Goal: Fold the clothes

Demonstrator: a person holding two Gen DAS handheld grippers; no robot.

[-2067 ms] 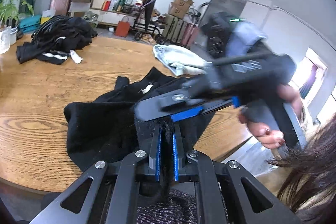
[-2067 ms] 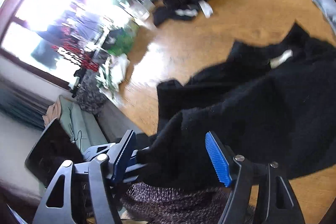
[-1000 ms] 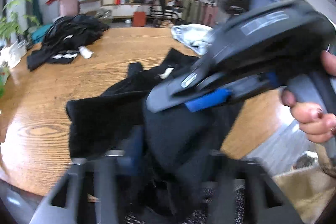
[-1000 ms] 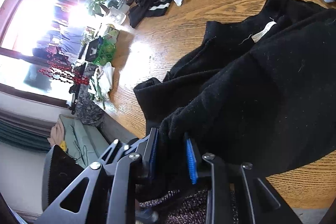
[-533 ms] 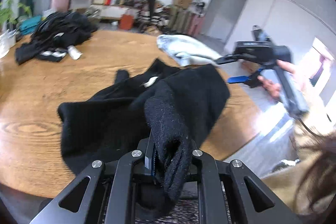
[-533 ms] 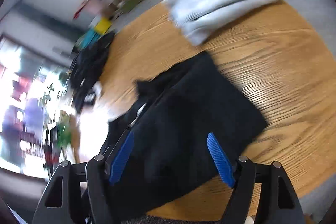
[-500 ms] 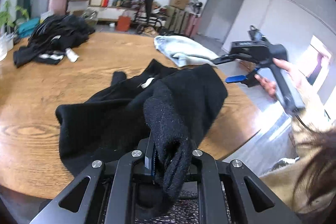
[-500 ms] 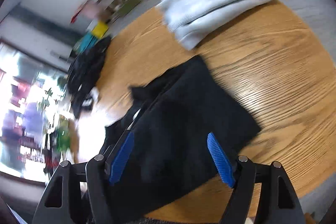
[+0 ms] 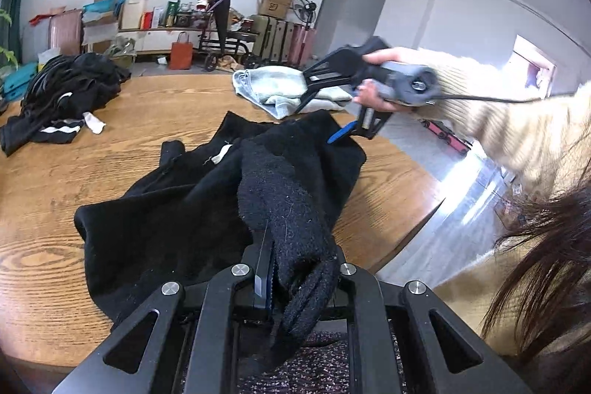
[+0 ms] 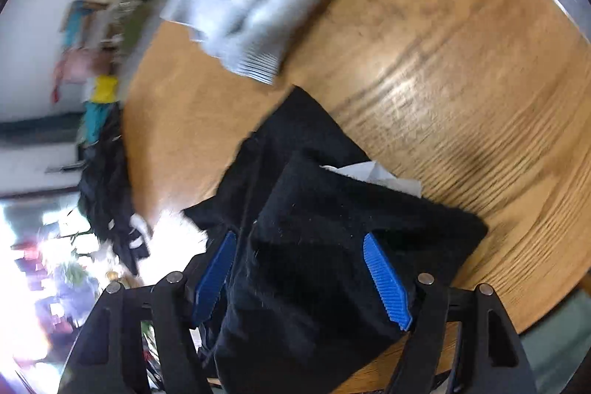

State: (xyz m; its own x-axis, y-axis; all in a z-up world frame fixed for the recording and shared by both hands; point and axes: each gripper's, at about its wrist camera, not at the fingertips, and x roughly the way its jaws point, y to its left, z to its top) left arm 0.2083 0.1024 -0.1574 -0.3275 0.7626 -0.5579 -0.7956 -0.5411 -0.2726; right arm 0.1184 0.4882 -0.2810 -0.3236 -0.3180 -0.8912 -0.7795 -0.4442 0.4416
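Note:
A black knit garment (image 9: 177, 209) lies crumpled on the round wooden table (image 9: 74, 165). My left gripper (image 9: 291, 279) is shut on a thick fold of it at the near edge, and the fold droops over the fingers. My right gripper (image 9: 320, 106), held by a hand in a cream sleeve, hovers over the garment's far right corner. In the right wrist view the right gripper (image 10: 299, 279) stands open, pointing steeply down, with the black garment (image 10: 314, 209) below its blue pads (image 10: 384, 283) and untouched by them. A white label (image 10: 369, 172) peeks out at that corner.
A folded pale grey garment (image 9: 280, 91) lies just beyond the black one. A heap of black clothes (image 9: 66, 91) sits at the far left of the table. The table's edge (image 9: 406, 209) curves close on the right. Boxes, bags and suitcases line the back wall.
My right gripper let go of the garment's near edge, opened, and swung out to its far right corner, rolling as it went. My left gripper kept its hold and lifted slightly.

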